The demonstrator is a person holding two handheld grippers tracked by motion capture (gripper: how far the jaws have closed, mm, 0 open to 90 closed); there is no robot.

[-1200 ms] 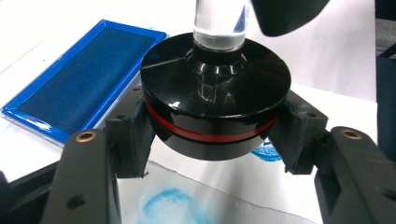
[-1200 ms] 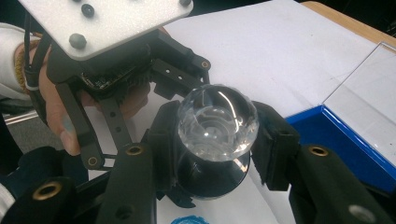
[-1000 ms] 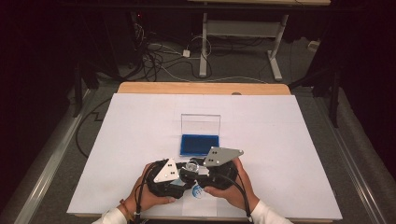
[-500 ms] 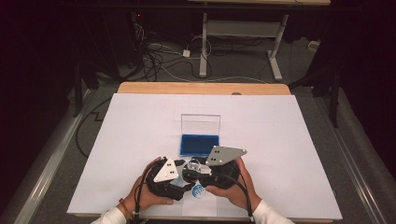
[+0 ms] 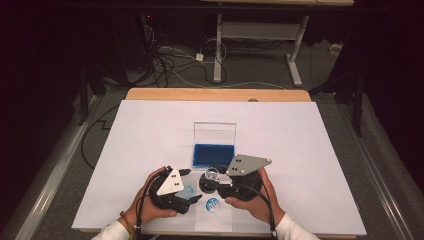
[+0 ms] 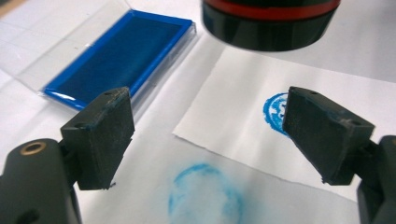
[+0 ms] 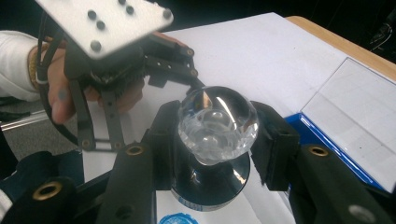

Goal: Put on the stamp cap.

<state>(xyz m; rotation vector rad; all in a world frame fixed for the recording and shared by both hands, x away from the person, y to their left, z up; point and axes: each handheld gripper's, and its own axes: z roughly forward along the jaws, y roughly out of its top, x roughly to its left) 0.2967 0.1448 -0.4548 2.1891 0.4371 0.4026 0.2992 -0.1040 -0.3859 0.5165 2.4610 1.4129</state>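
Observation:
A stamp with a clear round knob (image 7: 217, 123) and a black base (image 6: 271, 23) stands upright near the table's front edge; my right gripper (image 7: 215, 140) is shut on it just below the knob. The stamp (image 5: 212, 176) is over a white paper slip (image 6: 243, 126) that bears a round blue print (image 5: 213, 205). I cannot tell whether the base touches the slip. My left gripper (image 6: 210, 121) sits just left of the stamp. Its jaws have just been opening and are open with nothing gripped; under them lie a faint blue smudge (image 6: 205, 196) and the slip's edge.
A blue ink pad (image 5: 214, 155) lies just behind the stamp, its clear lid (image 5: 215, 134) flipped open on the far side. A white sheet (image 5: 125, 150) covers the wooden table (image 5: 215, 94). Cables and table legs are on the floor beyond.
My left gripper's jaws have spread apart and it has drawn slightly left. The blue print on the slip now shows in full. The right gripper keeps its hold on the stamp.

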